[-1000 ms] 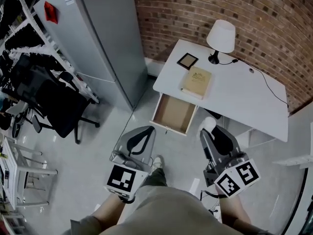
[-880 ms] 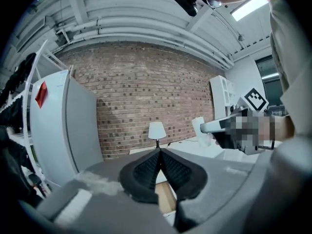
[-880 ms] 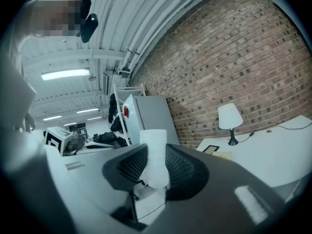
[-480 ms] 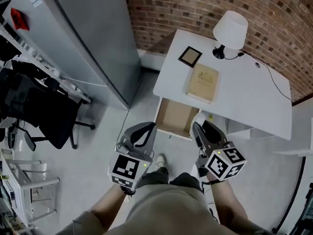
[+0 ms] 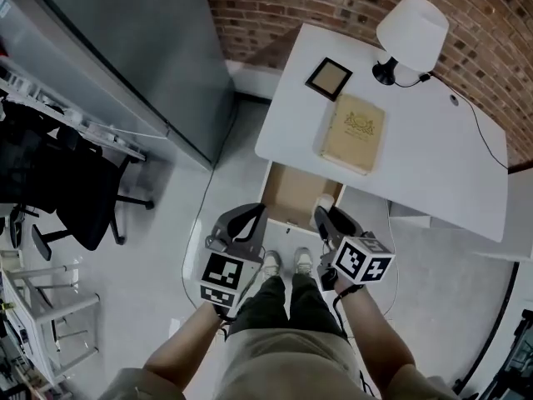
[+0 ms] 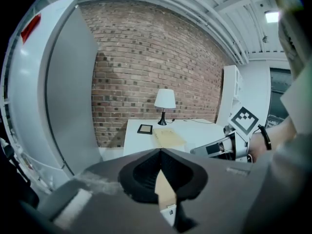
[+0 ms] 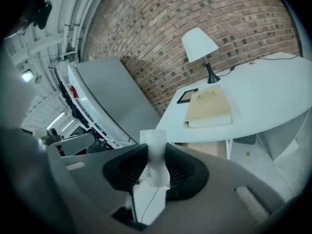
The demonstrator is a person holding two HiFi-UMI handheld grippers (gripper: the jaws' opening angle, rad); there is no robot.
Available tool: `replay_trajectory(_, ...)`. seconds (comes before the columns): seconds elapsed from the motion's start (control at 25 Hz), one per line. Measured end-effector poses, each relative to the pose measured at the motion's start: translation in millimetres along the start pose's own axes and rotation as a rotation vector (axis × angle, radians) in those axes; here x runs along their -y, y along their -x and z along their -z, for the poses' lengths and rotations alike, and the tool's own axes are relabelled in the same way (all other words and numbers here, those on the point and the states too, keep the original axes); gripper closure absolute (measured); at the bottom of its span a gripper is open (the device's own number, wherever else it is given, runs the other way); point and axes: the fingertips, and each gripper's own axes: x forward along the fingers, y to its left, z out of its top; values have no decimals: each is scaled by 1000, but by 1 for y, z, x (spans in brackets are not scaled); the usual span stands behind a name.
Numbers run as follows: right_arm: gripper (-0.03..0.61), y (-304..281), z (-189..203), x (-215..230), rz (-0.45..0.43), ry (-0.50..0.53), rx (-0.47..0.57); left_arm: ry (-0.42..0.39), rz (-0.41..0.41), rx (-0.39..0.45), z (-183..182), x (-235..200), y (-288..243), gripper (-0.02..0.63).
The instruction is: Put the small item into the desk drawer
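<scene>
The desk drawer [image 5: 291,192] is pulled open under the white desk [image 5: 433,173]; its brown inside looks bare. My right gripper [image 5: 323,215] is shut on a small white item [image 5: 325,201], held over the drawer's near right corner. In the right gripper view the white item [image 7: 155,147] stands upright between the dark pads [image 7: 127,169]. My left gripper [image 5: 254,213] hovers just in front of the drawer's near left corner. In the left gripper view its jaws [image 6: 160,154] meet at the tips with nothing held.
On the desk lie a tan book [image 5: 354,133], a small dark picture frame [image 5: 328,78] and a white lamp [image 5: 412,30] with its cable. A tall grey cabinet [image 5: 125,48] stands left of the desk, and a black office chair [image 5: 67,198] further left. My shoes [image 5: 285,263] are at the drawer front.
The person has stepped up to the desk. Both grippers have moved forward to the drawer's front edge, the right one still carrying the white item.
</scene>
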Motion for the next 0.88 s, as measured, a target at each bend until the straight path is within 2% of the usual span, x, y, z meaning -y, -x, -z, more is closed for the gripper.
replay_trajectory(0.28, 456, -64, 46, 62, 39, -129, -75, 94, -12, -85, 61, -7, -66, 612)
replay_trajectory(0.52, 456, -108, 83, 115, 121, -101, -155, 124, 34, -195, 116, -2, -119, 612)
replay_trajectory(0.88, 454, -171, 144, 182, 227, -122, -271, 149, 27, -286, 179, -18, -170, 612)
